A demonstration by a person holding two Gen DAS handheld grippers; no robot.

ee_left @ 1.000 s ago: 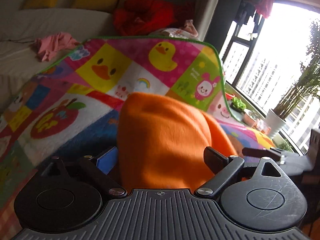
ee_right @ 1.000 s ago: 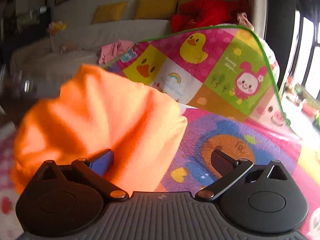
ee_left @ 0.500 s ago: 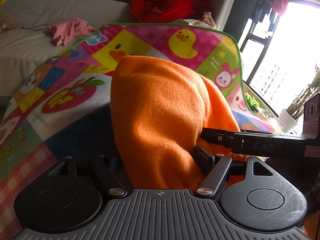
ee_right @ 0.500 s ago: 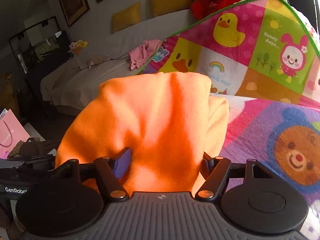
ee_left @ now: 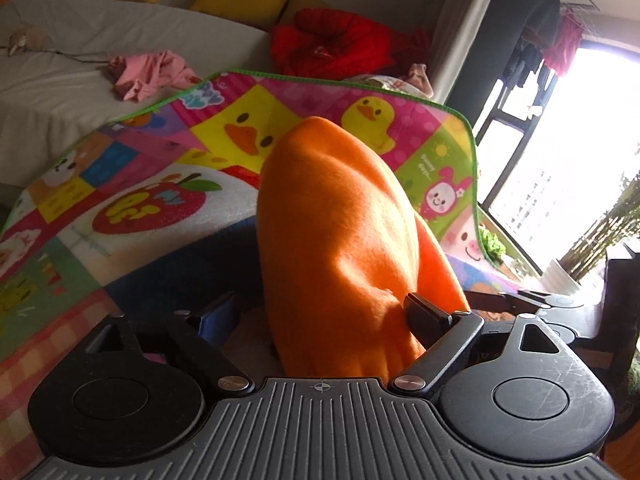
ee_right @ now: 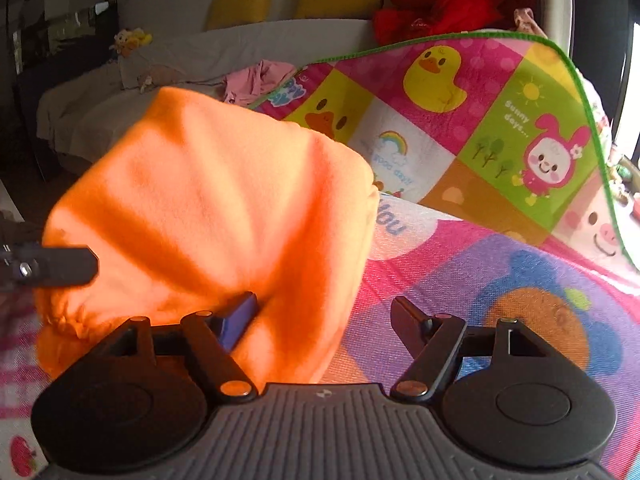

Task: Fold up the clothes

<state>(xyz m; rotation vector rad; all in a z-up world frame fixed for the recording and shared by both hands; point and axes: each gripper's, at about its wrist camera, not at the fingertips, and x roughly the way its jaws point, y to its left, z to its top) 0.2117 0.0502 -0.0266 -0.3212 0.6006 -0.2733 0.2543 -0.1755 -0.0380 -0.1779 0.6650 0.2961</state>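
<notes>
Orange cloth (ee_left: 340,240) front and centre in both views, bunched up in a soft mound above the cartoon play mat (ee_left: 132,208). The left tool (ee_left: 324,316) has its fingers spread wide: the right-hand finger (ee_left: 426,314) presses against the fabric, the blue-padded one (ee_left: 216,316) stands clear of it, so nothing is pinched there. Over on the right tool (ee_right: 324,316) it's the same story, fingers apart, the blue pad (ee_right: 240,316) tucked against the cloth's edge while the other finger (ee_right: 408,324) sits over bare mat. So both tools are spread, neither one clamping the garment; the cloth seems to be draped over or between them rather than held, though how it stays up can't be made out from here.

Each tool shows at the edge of the other's view, on opposite sides of the bundle, which looks like a set-up for taking two edges and drawing them out flat.

Judging by the lumpy shape, no neat fold exists yet. The mat's far edge curls up against the sofa (ee_left: 60,64), where a pink garment (ee_left: 148,74) and a red bundle (ee_left: 332,46) lie, probably waiting their turn. Fleece this floppy will sag wherever it isn't supported, so both sides need a grip.
</notes>
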